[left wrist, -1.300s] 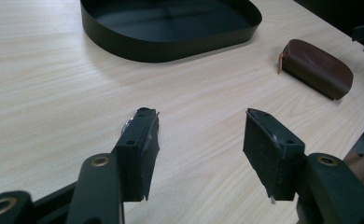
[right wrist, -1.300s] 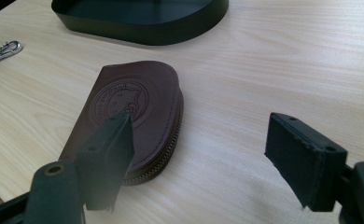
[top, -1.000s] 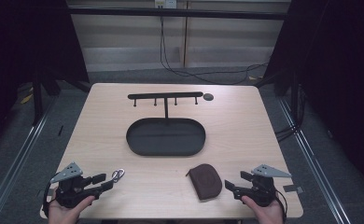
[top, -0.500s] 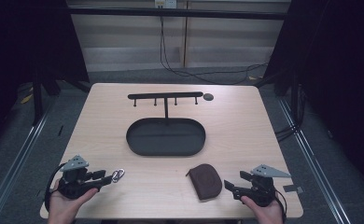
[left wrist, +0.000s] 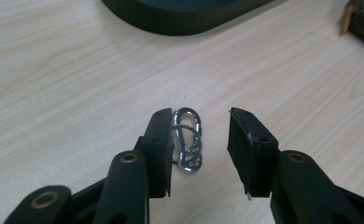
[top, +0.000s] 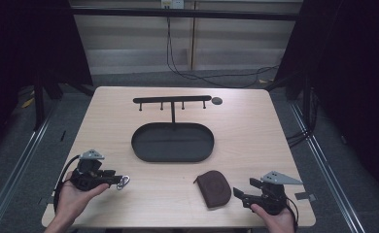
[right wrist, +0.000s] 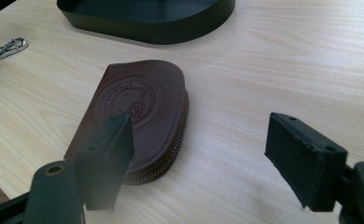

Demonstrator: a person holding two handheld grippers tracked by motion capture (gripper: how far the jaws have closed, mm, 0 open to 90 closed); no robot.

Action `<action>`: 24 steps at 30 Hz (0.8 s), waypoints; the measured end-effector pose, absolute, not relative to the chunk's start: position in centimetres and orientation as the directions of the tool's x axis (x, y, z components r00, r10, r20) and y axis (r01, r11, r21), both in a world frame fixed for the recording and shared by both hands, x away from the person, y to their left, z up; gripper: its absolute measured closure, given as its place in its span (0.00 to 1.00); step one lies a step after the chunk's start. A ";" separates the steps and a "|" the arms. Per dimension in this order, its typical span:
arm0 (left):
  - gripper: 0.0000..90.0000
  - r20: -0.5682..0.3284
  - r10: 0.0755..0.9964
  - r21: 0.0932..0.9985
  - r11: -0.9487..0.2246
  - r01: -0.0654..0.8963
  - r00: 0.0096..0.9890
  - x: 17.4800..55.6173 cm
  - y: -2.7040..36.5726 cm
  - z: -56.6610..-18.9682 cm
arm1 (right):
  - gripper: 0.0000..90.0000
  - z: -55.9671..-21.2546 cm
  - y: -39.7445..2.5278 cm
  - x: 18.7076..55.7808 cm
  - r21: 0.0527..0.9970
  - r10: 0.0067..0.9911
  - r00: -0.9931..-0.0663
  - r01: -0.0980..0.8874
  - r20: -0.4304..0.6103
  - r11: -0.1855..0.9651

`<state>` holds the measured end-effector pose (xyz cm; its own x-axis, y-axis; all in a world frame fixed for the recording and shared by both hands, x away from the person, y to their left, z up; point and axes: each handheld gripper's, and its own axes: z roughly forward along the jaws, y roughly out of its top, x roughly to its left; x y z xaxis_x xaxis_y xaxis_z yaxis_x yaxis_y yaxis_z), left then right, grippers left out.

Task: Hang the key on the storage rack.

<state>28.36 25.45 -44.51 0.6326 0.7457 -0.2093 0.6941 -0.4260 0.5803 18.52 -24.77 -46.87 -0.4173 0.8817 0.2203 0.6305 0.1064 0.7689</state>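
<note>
The left gripper sits low at the near left corner of the table, its jaws spread apart with nothing between the pads yet, and the small silver carabiner clip lies flat on the wood right at its tips. In the left gripper view the clip rests in the gap but well off centre, just beside the inner face of the jaw at the view's left, possibly touching it, with its long axis running toward 12 o'clock, along the jaws rather than across them. So the closing pads would meet its long sides, which looks favourable, though I'd judge a small shift toward 9 o'clock would centre it first. The right gripper is at the near right, also open, with the brown leather pouch lying just at its 9 o'clock side on the table; in the right gripper view the pouch lies ahead toward 11 o'clock. The black oval tray stands well apart, beyond both.
</note>
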 end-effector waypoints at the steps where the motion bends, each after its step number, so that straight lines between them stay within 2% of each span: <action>1: 0.67 -0.205 0.749 0.574 -0.429 0.697 0.630 28.5 25.3 -44.6 | 0.26 -46.9 -24.8 18.5 0.769 0.882 -0.416 0.631 0.219 0.107; 8: 0.66 -0.216 0.752 0.509 -0.458 0.729 0.623 29.8 24.6 -45.4 | 0.26 -46.9 -24.8 18.5 0.768 0.881 -0.418 0.631 0.221 0.107; 14: 0.61 -0.208 0.753 0.481 -0.477 0.736 0.624 30.4 24.3 -45.8 | 0.26 -46.9 -24.8 18.5 0.769 0.880 -0.421 0.629 0.219 0.109; 24: 0.60 -0.217 0.757 0.439 -0.488 0.754 0.616 30.8 23.7 -47.1 | 0.26 -46.9 -24.7 18.5 0.770 0.881 -0.420 0.629 0.218 0.109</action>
